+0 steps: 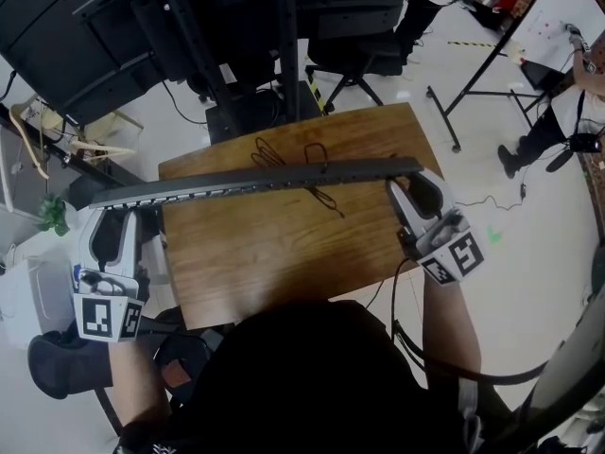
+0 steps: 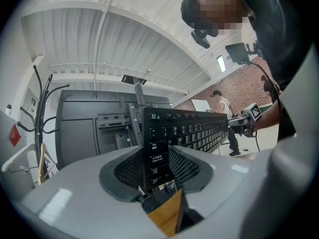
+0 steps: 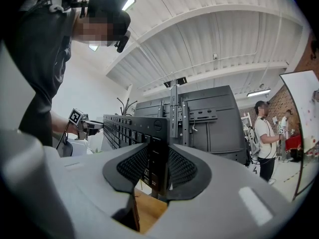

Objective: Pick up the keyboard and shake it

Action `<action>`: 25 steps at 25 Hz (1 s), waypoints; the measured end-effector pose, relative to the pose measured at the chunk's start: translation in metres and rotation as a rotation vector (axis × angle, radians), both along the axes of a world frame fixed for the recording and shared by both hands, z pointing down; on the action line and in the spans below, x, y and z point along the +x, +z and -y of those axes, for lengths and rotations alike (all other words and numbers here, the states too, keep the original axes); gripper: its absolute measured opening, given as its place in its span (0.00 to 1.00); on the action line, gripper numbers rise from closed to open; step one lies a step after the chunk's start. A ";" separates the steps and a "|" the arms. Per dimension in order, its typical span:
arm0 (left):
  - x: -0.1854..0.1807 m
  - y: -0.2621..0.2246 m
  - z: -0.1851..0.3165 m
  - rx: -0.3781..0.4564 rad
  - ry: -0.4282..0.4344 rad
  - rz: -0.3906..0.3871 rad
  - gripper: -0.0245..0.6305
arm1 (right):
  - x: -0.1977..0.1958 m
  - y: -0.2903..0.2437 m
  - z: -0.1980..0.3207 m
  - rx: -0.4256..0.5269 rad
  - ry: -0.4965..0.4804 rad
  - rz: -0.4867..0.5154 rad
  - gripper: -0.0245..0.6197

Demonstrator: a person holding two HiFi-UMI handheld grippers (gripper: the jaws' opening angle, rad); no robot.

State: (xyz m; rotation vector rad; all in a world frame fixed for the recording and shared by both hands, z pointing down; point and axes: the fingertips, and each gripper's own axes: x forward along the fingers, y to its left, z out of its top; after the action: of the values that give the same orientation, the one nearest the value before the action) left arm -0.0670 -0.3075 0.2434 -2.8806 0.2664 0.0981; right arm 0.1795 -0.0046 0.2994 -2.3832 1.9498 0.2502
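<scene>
The long black plastic keyboard is hanging in the air, standing on its edge above the brown wooden table. The left gripper is squeezing one short end, and the right gripper is squeezing the other. Both are pinching only a thin edge, so a hard shake could be making the keyboard slip out and fall.

From above, the keyboard hides its keys (edge-on).
</scene>
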 end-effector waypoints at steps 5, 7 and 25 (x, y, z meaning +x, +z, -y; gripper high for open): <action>0.001 0.008 0.001 0.000 -0.009 0.021 0.27 | 0.002 0.002 -0.001 -0.007 0.004 0.003 0.23; 0.003 0.006 -0.002 -0.009 0.000 0.009 0.27 | 0.003 0.002 -0.002 -0.008 0.002 0.002 0.23; -0.020 0.127 0.019 -0.203 -0.103 0.244 0.27 | -0.001 0.094 0.019 -0.194 -0.069 0.155 0.23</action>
State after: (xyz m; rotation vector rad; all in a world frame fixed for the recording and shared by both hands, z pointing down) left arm -0.0874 -0.3260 0.3706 -3.0306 0.3968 -0.3152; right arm 0.1786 -0.0235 0.3929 -2.3574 2.0638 -0.1287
